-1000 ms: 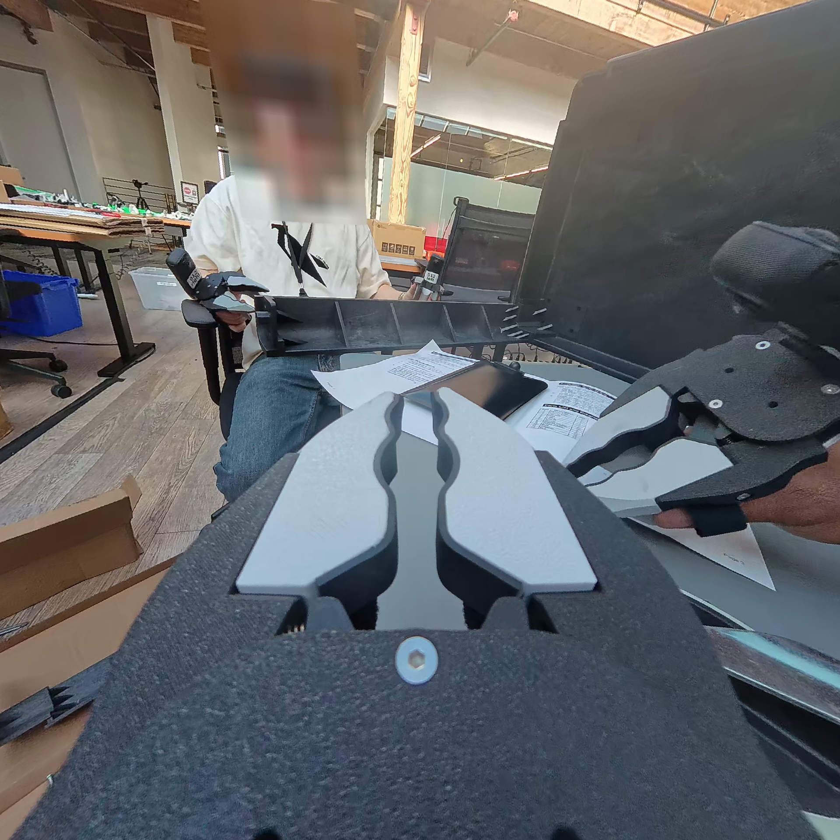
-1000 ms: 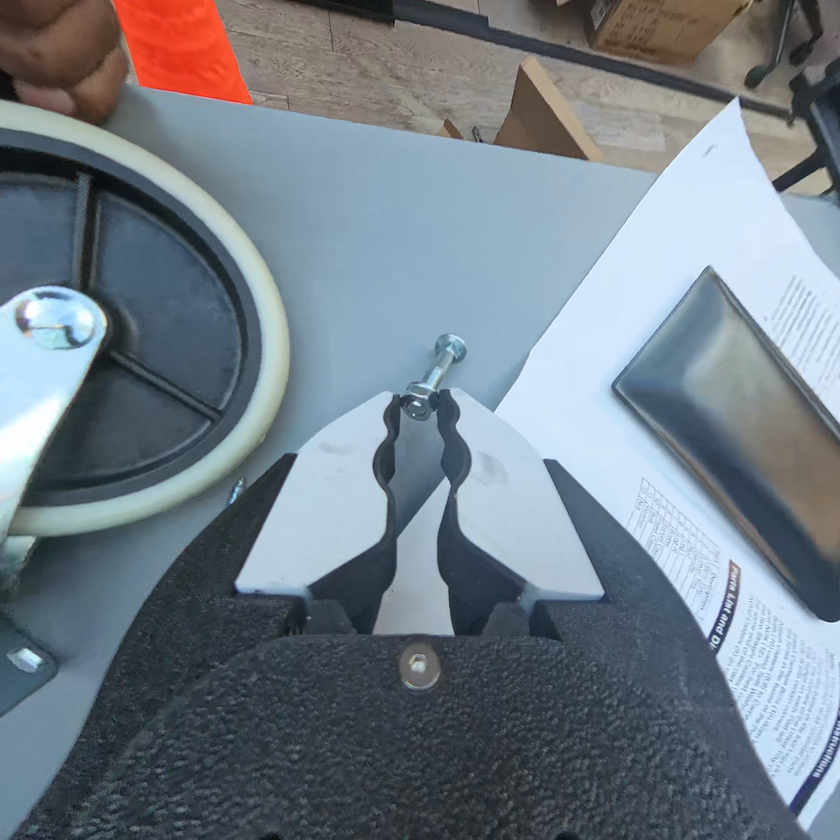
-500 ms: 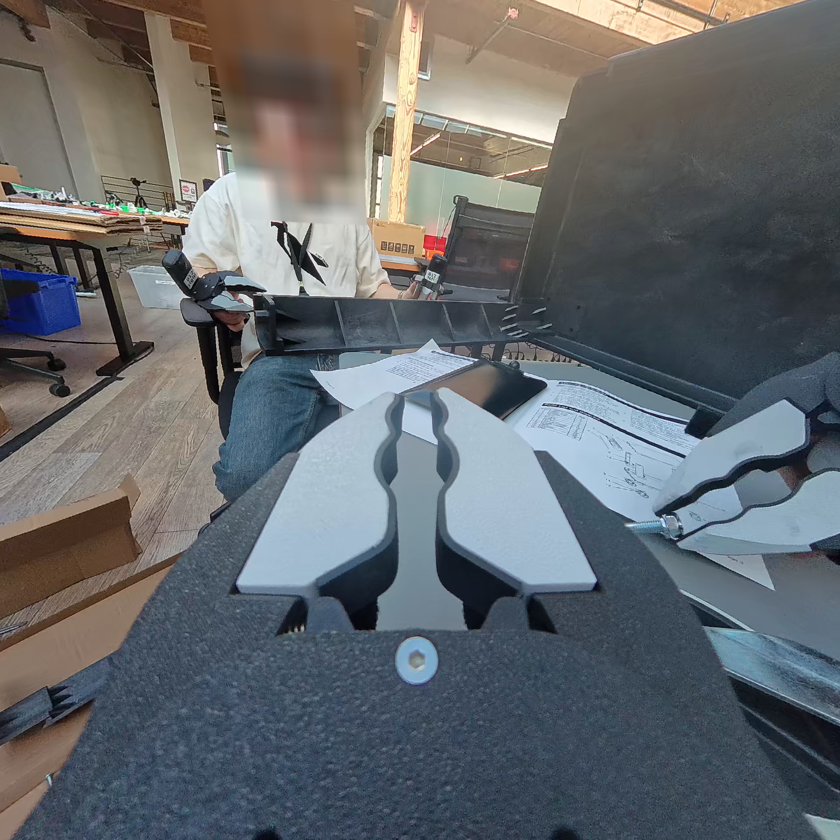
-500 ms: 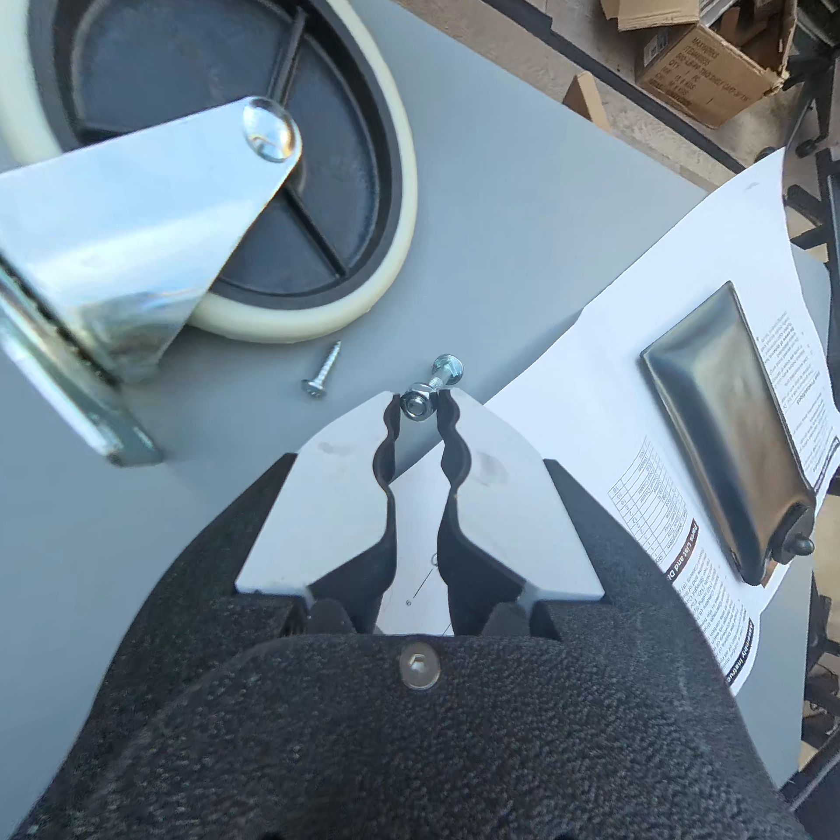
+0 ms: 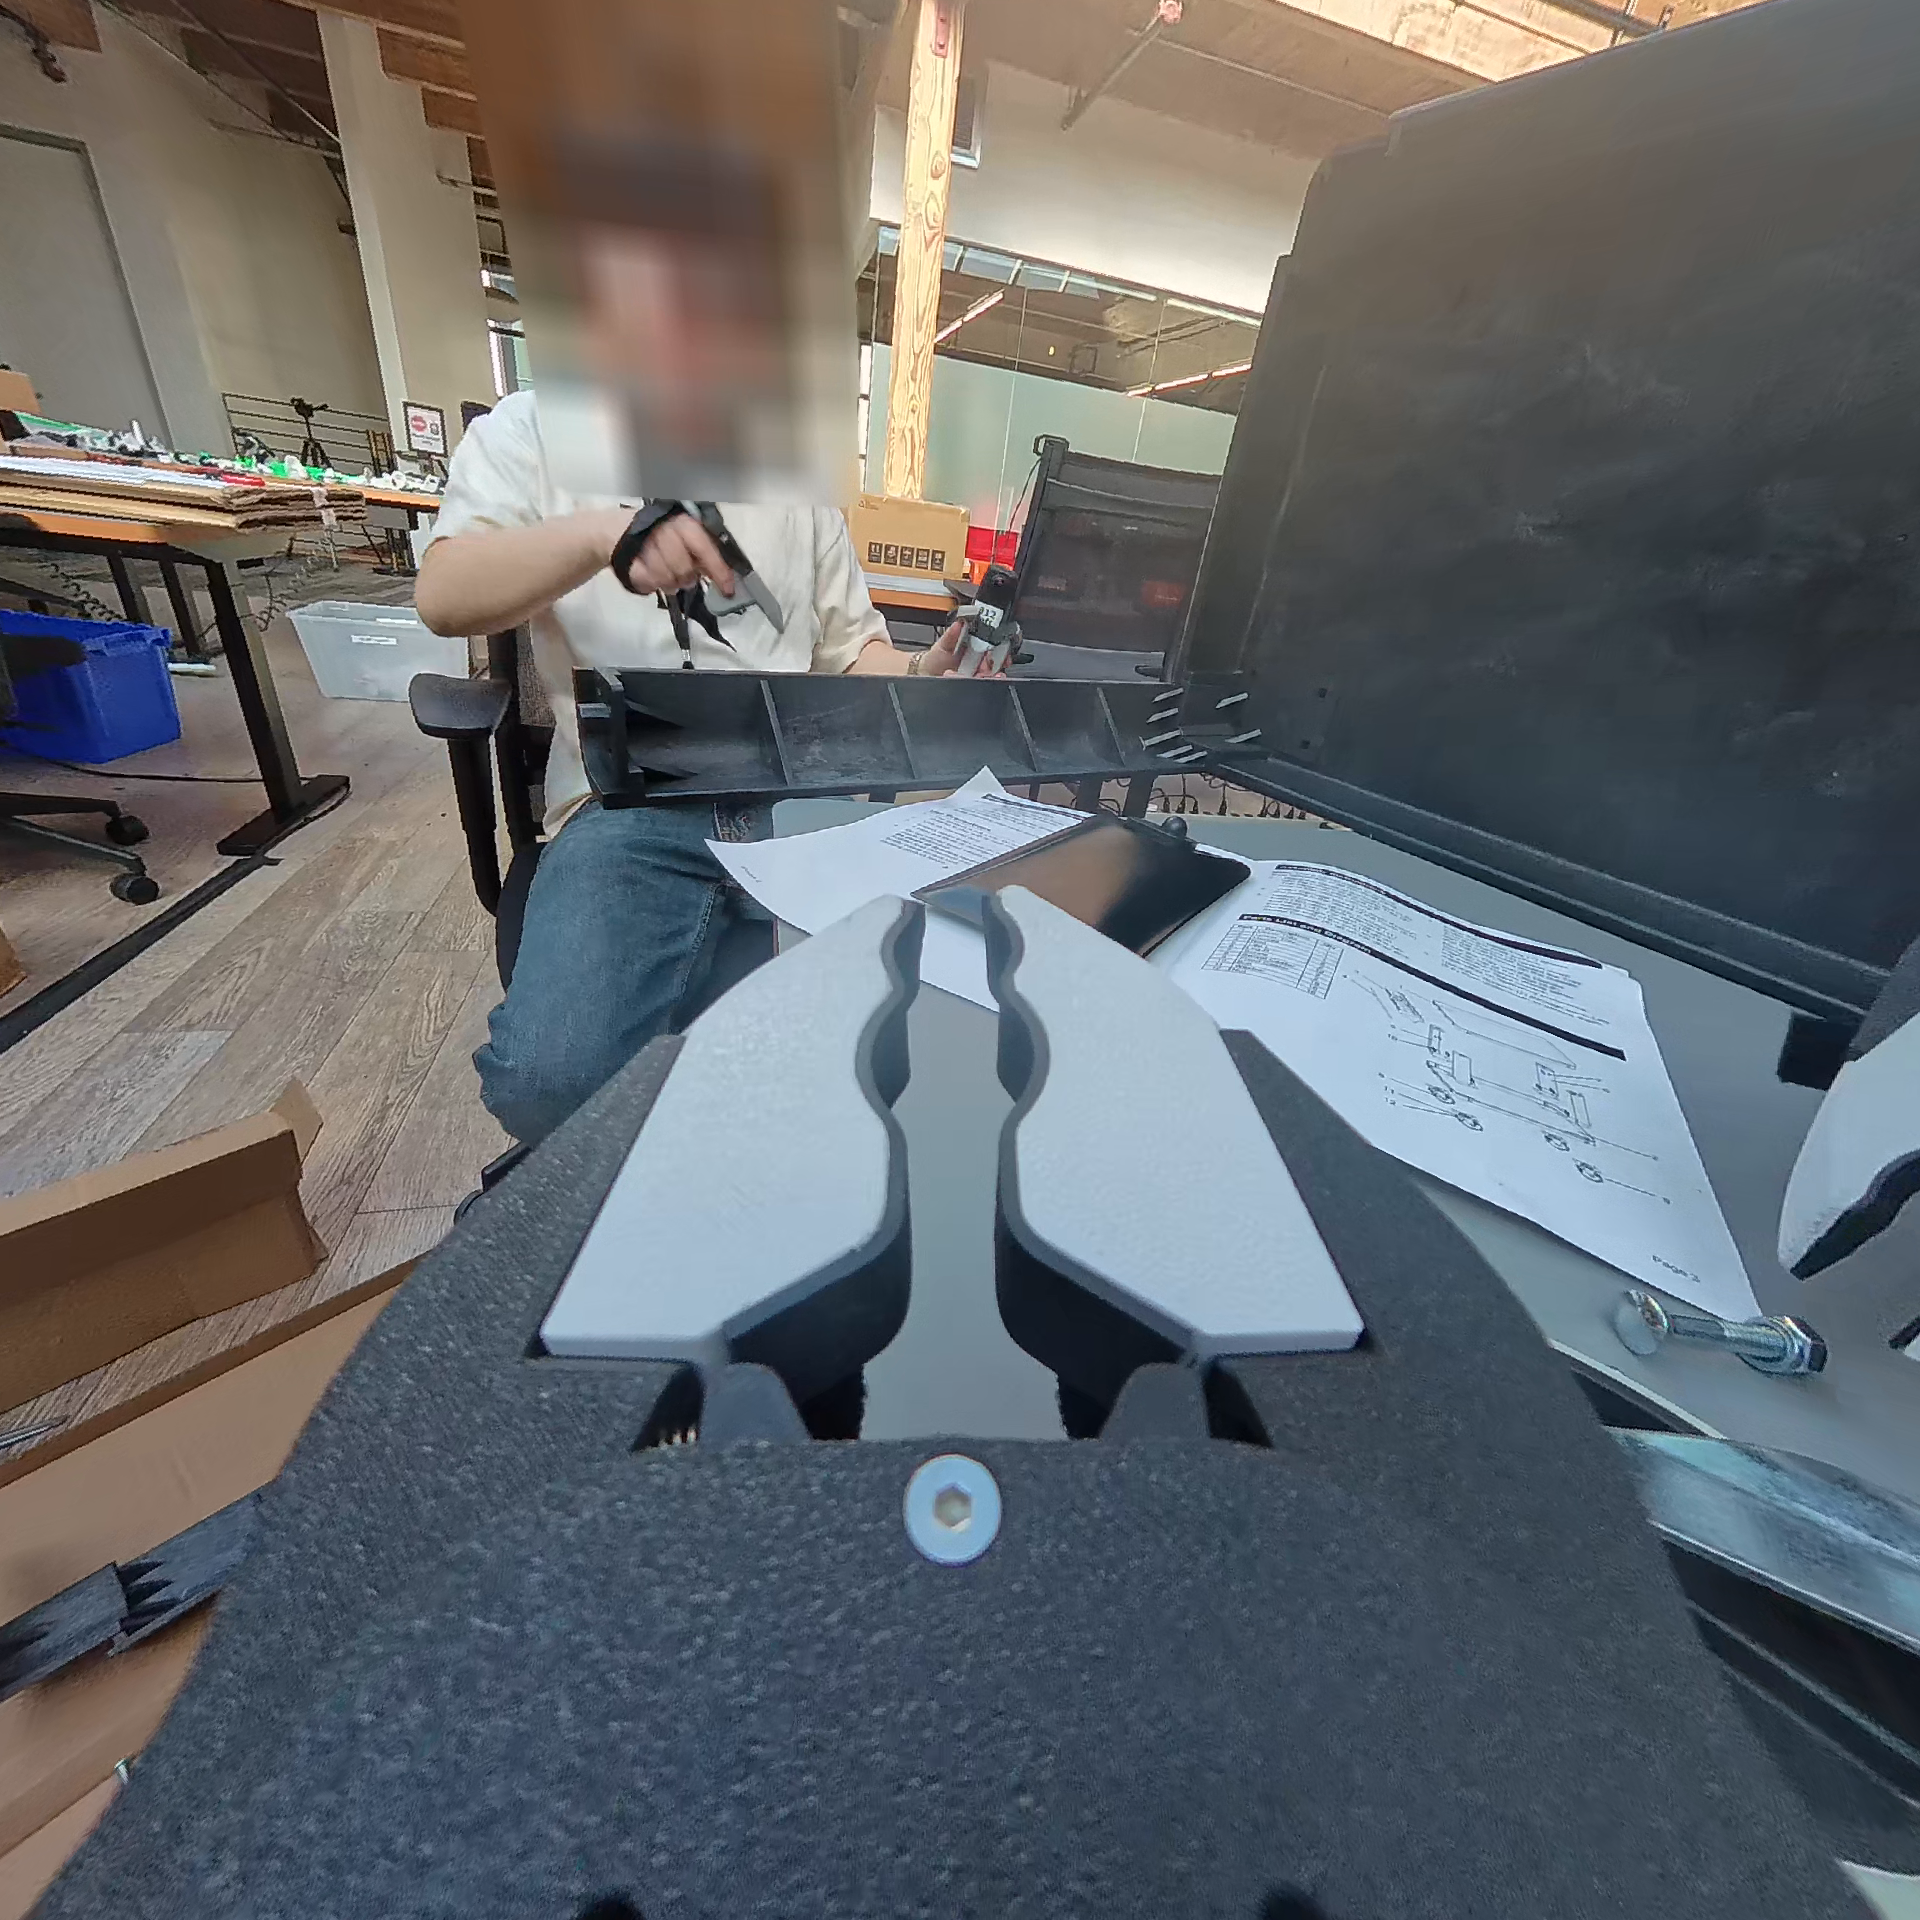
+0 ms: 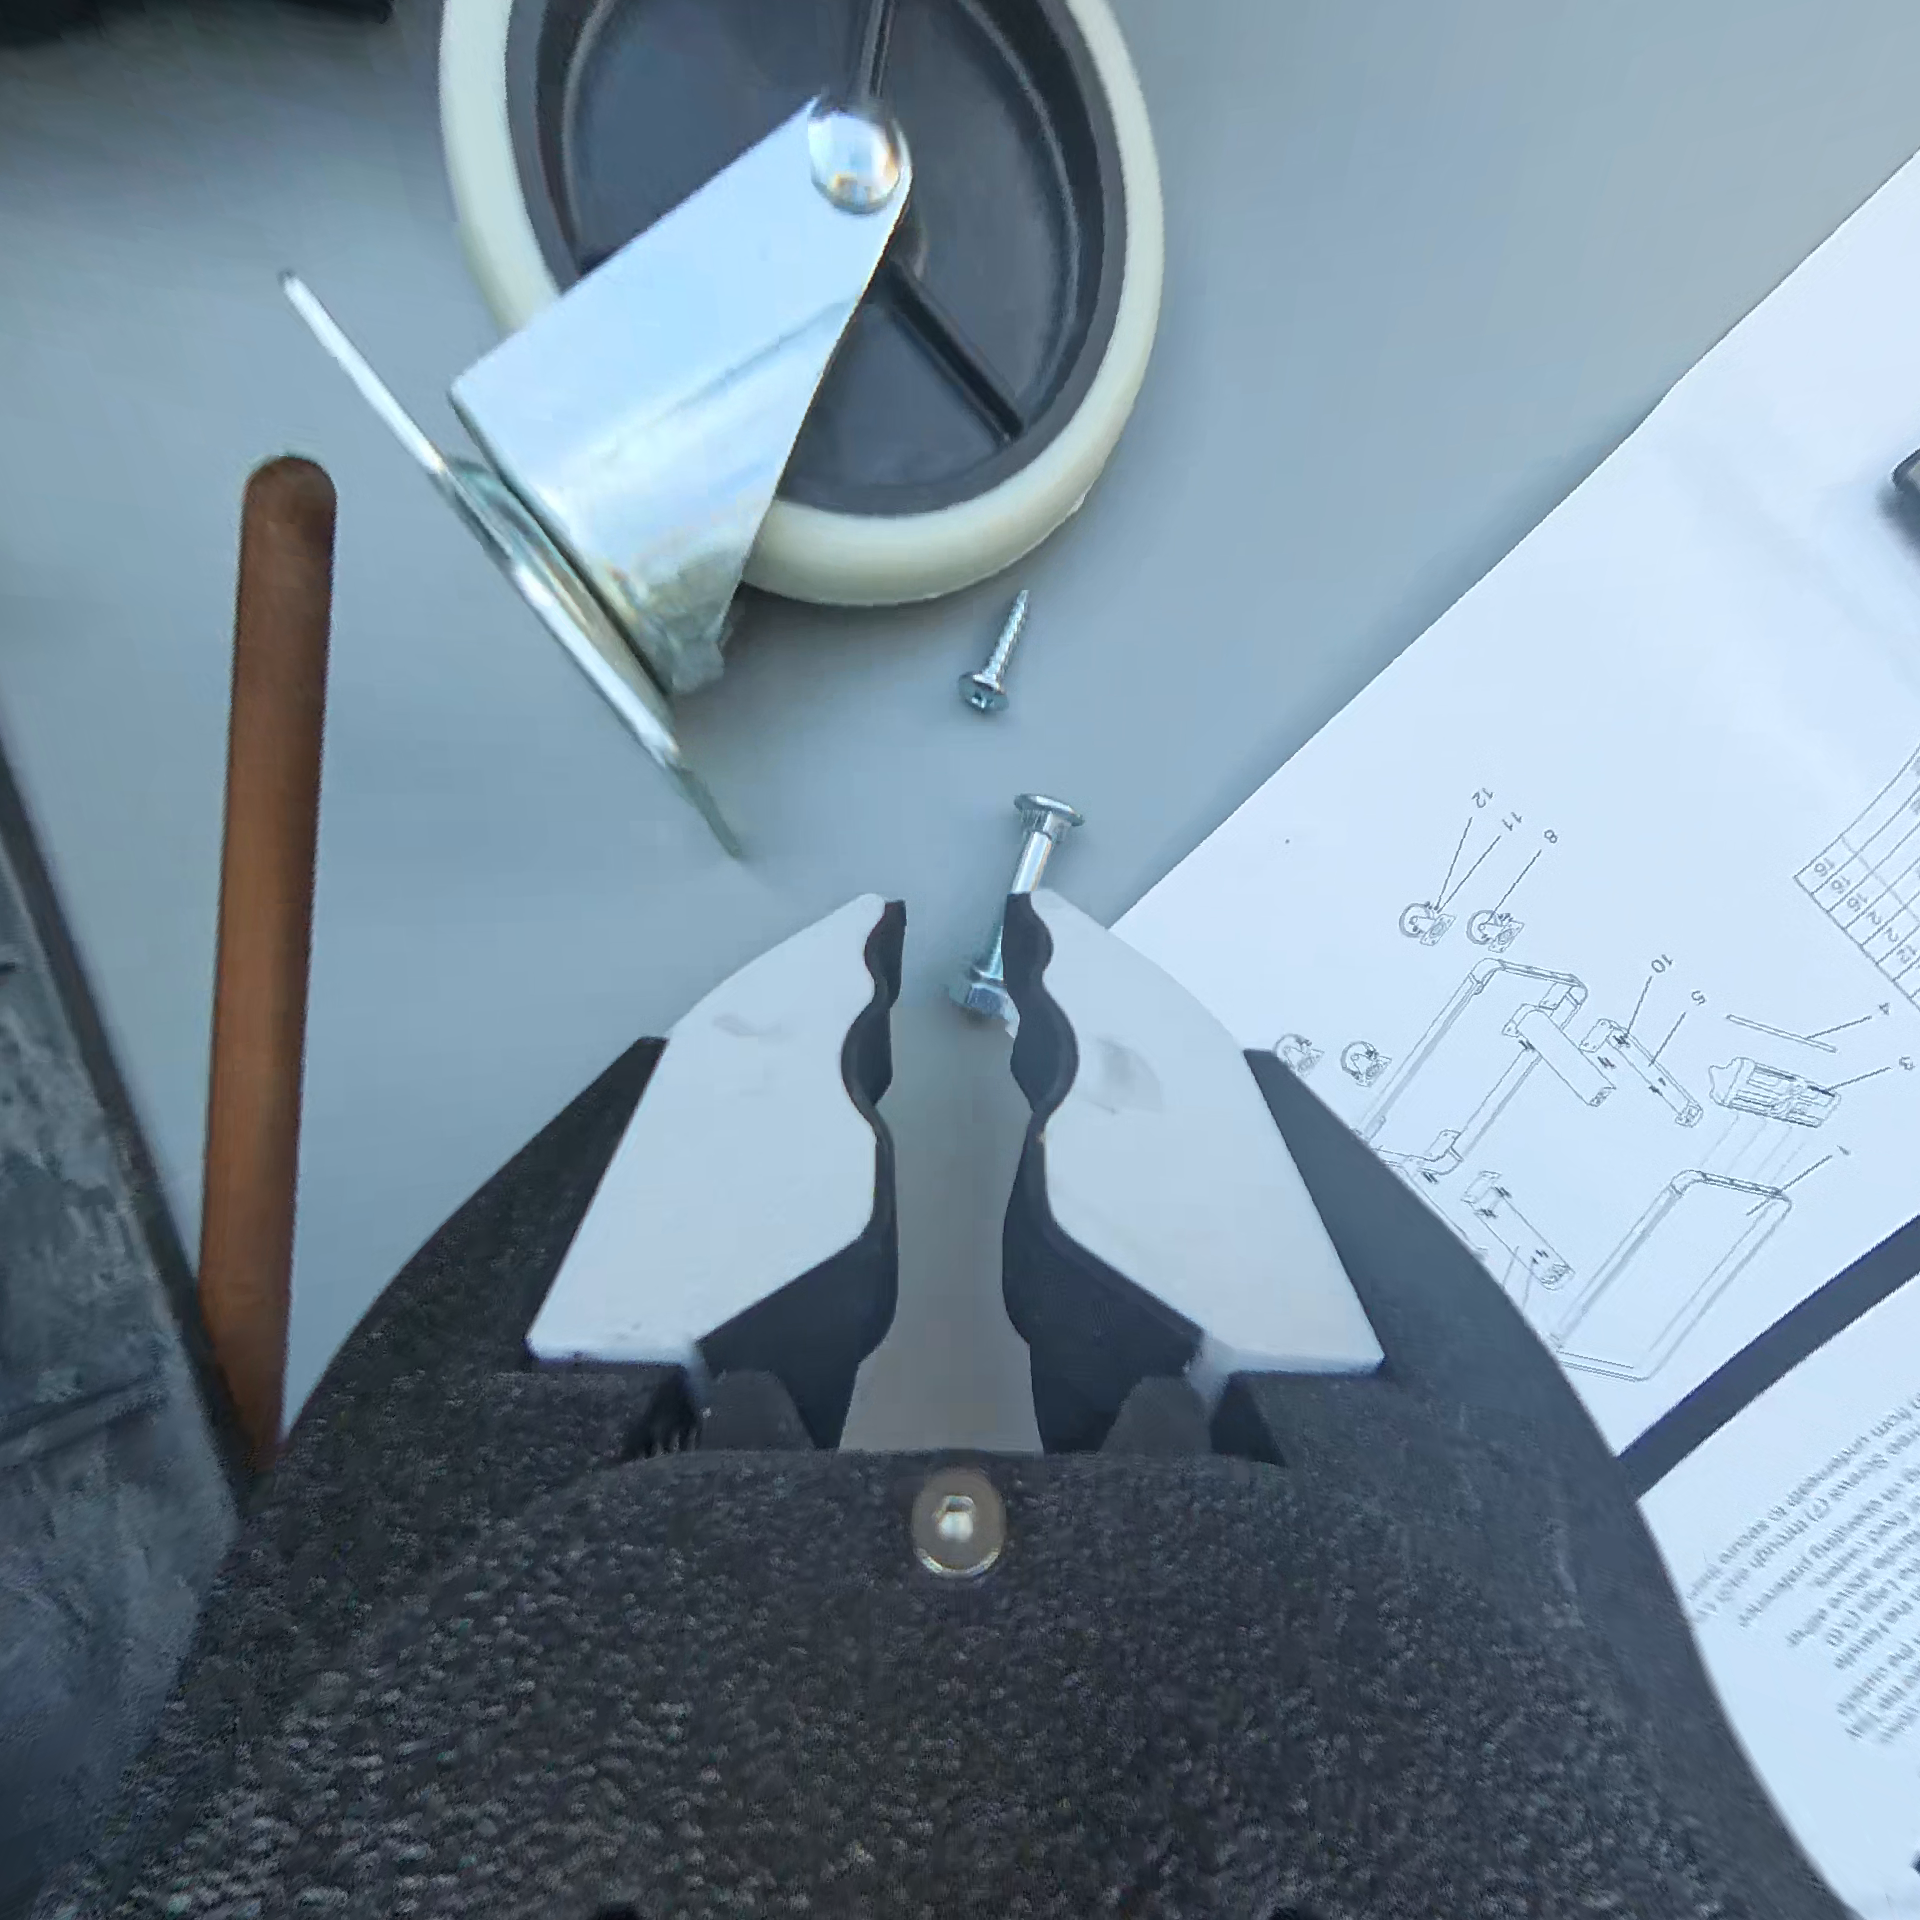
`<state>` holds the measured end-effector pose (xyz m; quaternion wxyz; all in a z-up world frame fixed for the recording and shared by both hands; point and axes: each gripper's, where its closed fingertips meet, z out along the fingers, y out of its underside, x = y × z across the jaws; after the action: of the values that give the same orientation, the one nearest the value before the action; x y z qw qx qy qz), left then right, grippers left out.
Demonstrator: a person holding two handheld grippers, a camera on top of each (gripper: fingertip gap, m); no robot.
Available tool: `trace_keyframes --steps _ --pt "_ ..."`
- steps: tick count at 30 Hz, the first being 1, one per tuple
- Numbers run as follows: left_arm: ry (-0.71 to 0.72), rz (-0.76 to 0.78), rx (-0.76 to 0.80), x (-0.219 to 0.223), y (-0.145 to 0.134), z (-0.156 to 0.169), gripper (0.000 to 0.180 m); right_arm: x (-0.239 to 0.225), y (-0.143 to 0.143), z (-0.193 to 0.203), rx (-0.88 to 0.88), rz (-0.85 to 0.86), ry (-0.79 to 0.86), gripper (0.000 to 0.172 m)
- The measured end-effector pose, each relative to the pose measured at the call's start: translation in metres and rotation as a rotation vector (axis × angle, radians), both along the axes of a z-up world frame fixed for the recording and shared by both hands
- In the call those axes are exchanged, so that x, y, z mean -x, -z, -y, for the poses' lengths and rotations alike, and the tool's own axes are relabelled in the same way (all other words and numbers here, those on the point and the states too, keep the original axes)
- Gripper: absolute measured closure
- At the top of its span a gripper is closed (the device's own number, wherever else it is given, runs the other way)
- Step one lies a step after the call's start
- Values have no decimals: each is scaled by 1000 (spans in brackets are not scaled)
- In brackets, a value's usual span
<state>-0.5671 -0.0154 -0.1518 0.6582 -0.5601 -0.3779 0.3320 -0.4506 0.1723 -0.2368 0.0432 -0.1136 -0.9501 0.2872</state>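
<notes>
Left wrist view: my left gripper (image 5: 953, 914), with pale grey wavy-edged fingers on a grainy black body, hovers with a narrow gap between its pads and nothing in it. Beyond lie white printed instruction sheets (image 5: 1455, 1039) weighted by a glossy black rectangular slab (image 5: 1101, 883) on the smooth grey tabletop (image 5: 1714, 1018). A ribbed black plastic rail (image 5: 873, 732) and a large matte black panel (image 5: 1610, 468) stand behind. A seated person (image 5: 644, 623) in a cream shirt now raises a hand gripper that sat low a second ago. At the right edge my right gripper (image 5: 1860, 1195) has pulled back, and the silver bolt with a hex nut (image 5: 1720, 1335) lies on the table.

Right wrist view: my right gripper (image 6: 953, 920) stands apart over the grey tabletop (image 6: 520, 831). The bolt (image 6: 1023, 904), clamped by the nut half a second ago, now lies loose against the right pad, clear of the left. Nearby: a small silver screw (image 6: 995, 660), a cream-tyred caster wheel in a shiny steel bracket (image 6: 727, 364), a brown wooden dowel (image 6: 265, 883) newly in view, and the diagram sheet (image 6: 1558, 935).
</notes>
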Motion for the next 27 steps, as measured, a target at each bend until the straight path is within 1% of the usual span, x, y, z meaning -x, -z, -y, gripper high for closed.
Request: trace_keyframes --steps 2,5,7,9,12,14,17,19,22,24,27 --pt "0 -1 3 0 0 0 169 4 4 6 -16 52 74 155" --pt "-1 -8 -2 -1 -1 0 169 7 21 7 -112 107 152 157" --pt "0 -8 -11 -1 -1 1 169 11 21 11 -97 114 191 163" --pt "0 -1 -14 0 -1 2 169 13 22 10 -111 109 202 172" --pt "1 0 -9 0 0 1 170 13 22 10 -110 83 172 172" --pt "1 1 -7 0 0 1 170 12 13 15 -44 69 143 172" --pt "1 1 -10 0 0 1 170 15 -10 18 76 26 135 172" --pt "1 2 -12 0 0 1 170 17 -12 13 87 56 153 172" --pt "1 0 -7 0 0 1 170 15 1 9 38 110 169 171" --pt "1 -2 -6 0 0 0 170 15 11 7 -15 132 184 164" --pt "2 -3 -7 0 0 0 170 15 21 7 -52 164 199 160"
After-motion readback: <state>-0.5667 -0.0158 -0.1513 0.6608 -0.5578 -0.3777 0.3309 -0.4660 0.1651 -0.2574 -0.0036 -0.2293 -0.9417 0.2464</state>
